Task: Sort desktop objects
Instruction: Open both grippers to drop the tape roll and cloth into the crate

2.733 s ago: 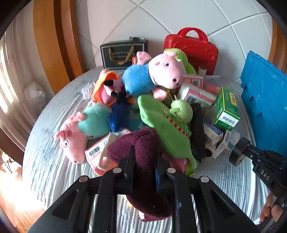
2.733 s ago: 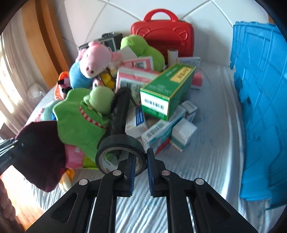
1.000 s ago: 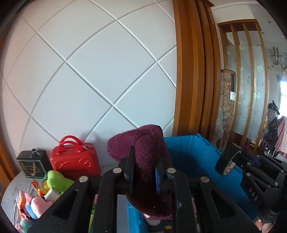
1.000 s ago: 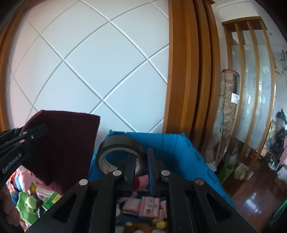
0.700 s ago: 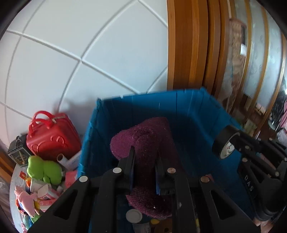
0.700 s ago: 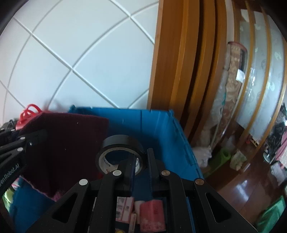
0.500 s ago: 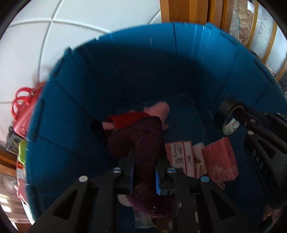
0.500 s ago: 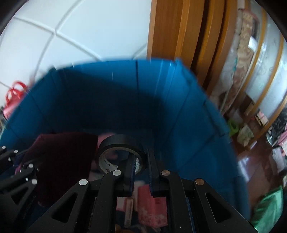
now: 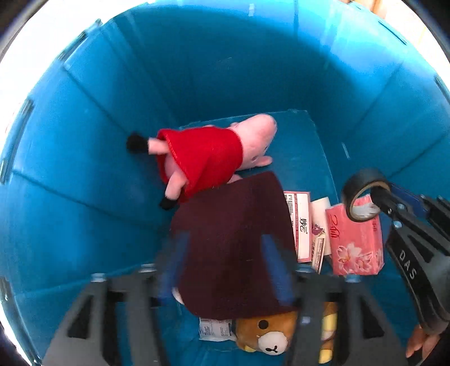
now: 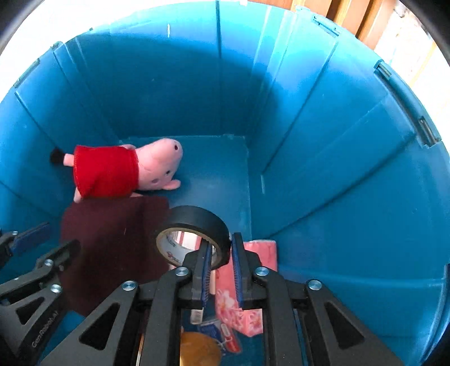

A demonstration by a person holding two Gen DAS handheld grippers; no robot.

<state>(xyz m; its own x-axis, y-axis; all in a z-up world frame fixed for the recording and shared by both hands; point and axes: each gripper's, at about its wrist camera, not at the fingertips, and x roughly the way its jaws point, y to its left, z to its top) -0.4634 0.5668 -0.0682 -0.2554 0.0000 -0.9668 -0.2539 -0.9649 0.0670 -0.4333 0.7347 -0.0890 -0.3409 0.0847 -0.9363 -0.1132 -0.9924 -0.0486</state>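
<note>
Maroon cloth [image 9: 233, 242]: inside blue bin [image 9: 84, 157], lying loose betw. the spread fingers of left gripper [image 9: 225, 270]. Jaws have just been opening; pads blurred, stand apart at either side of cloth, not pressing it. Cloth released.

Black tape roll [image 10: 194, 233]: upright on edge, wall of roll betw. fingers of right gripper [image 10: 220, 253]. Jaws have just been opening slightly; narrow gap, right pad looks just clear of the roll, left pad side unclear. Cannot tell if still pinched. Roll hangs over bin contents, at 3 o'clock from cloth in left wrist view.

Bin: blue plastic, ribbed walls, fills both views; floor dark blue, bare at far end.

Bin contents:
- Pink pig plush, red dress [image 9: 208, 157]: lying on side at 12 o'clock from cloth, touching its far edge; black feet toward left wall.
- Pink tissue pack, flower print [image 9: 354, 242]: at 3 o'clock from cloth, below tape roll.
- Pink/white cartons [image 9: 303, 225]: betw. cloth and tissue pack.
- Brown bear plush [image 9: 267, 332]: at 6 o'clock from cloth, partly under it.
- Small white label/packet [image 9: 215, 329]: just beside bear, at its 9 o'clock.

Room: white wall above bin rim at 11 o'clock; wood trim [image 10: 351, 19] at 1 o'clock, right wrist view. Person's fingertips [image 9: 419, 340] at 4 o'clock, left wrist view.
</note>
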